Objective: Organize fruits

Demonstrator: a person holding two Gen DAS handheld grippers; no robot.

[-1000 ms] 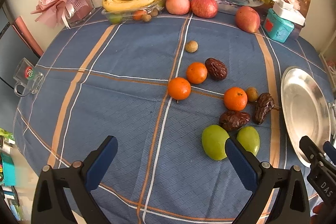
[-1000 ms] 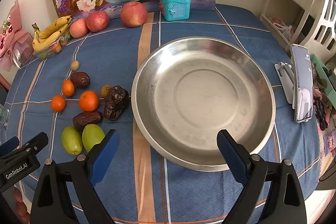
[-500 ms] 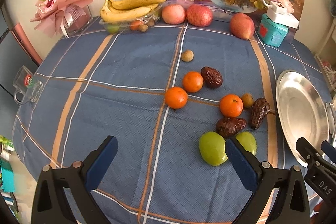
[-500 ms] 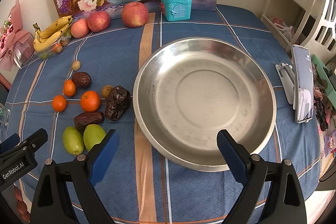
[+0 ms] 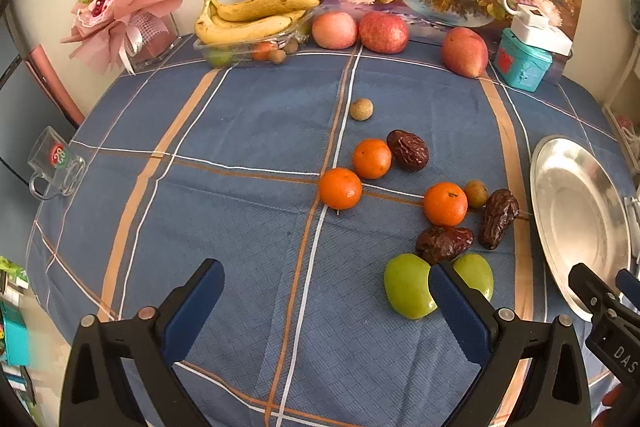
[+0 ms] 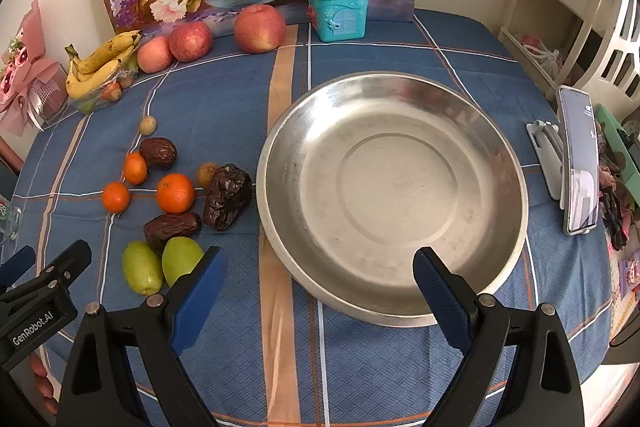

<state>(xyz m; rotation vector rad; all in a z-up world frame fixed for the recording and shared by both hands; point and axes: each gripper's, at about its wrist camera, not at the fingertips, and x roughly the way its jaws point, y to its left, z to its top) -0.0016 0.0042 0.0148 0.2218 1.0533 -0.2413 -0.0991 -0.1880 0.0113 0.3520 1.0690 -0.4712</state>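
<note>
Loose fruit lies on the blue checked tablecloth: three oranges (image 5: 340, 188), three dark dates (image 5: 444, 244), two small brown longans (image 5: 361, 109) and two green fruits (image 5: 407, 285). The same cluster shows in the right wrist view, with oranges (image 6: 175, 193) and green fruits (image 6: 142, 268) left of an empty steel plate (image 6: 480, 131). My left gripper (image 5: 326, 285) hangs open above the cloth, its right finger overlapping the green fruits. My right gripper (image 6: 320, 273) is open over the plate's near rim. Nothing sits between either pair of fingers.
At the back stand three apples (image 5: 383, 31), a tray with bananas (image 5: 252, 21), a teal box (image 5: 522, 65), a flower painting and a pink bouquet (image 5: 120, 15). A glass mug (image 5: 56, 169) sits at the left edge. A phone on a stand (image 6: 576, 167) is right of the plate.
The left gripper has pulled back and up slightly, so the fruit sits a little lower and further in its view. The right gripper has barely moved. Both stay open.
</note>
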